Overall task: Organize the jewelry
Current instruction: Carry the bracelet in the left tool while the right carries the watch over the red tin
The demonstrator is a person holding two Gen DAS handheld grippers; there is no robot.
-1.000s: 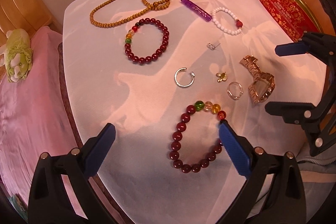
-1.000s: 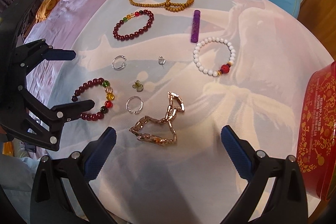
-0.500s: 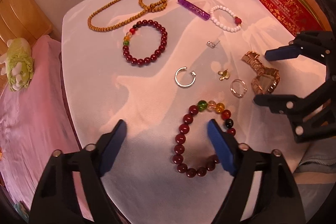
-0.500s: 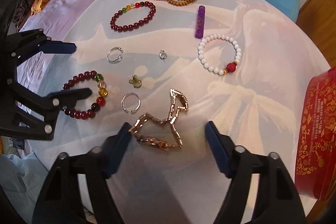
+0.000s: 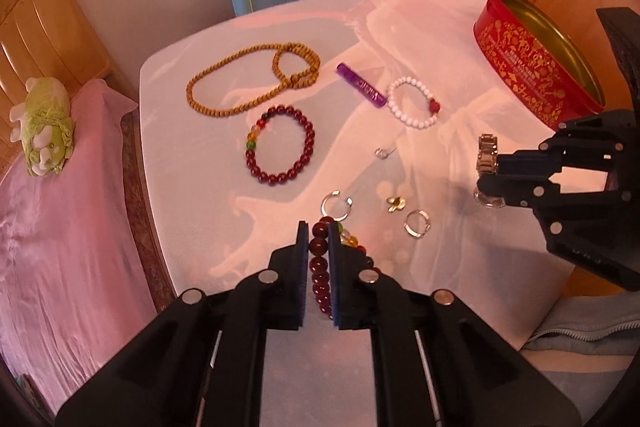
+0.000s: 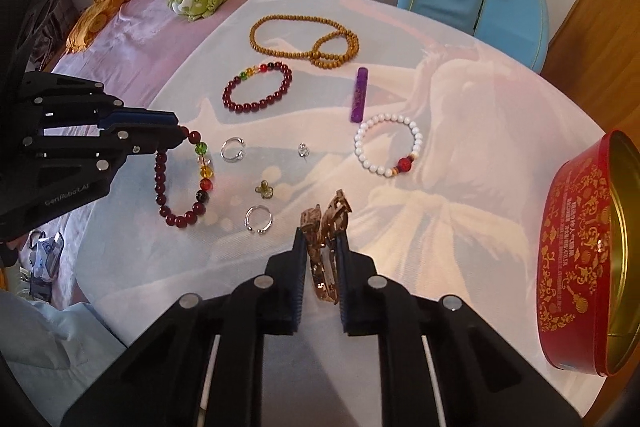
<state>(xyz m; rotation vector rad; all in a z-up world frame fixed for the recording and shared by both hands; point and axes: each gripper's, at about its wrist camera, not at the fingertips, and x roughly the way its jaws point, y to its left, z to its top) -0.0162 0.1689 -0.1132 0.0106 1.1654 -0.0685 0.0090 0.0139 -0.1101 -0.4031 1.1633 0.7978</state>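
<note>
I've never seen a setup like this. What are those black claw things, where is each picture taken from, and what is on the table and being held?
They are handheld grippers, one per hand, each carrying a fisheye camera looking along its jaws. In the left view, the left gripper is closing on a dark red bead bracelet; in the right view, the right gripper is closing on a gold link bracelet. On the white table lie a second red bracelet, a white bead bracelet, wooden beads, a purple tube, rings and a red tin.

The round table with a white patterned cloth (image 5: pixel 192 163) carries a long brown wooden bead necklace (image 5: pixel 256 83) far left, a purple tube (image 5: pixel 362 87), a white bead bracelet (image 5: pixel 414 105), and a red oval tin (image 5: pixel 532 75) far right.
</note>
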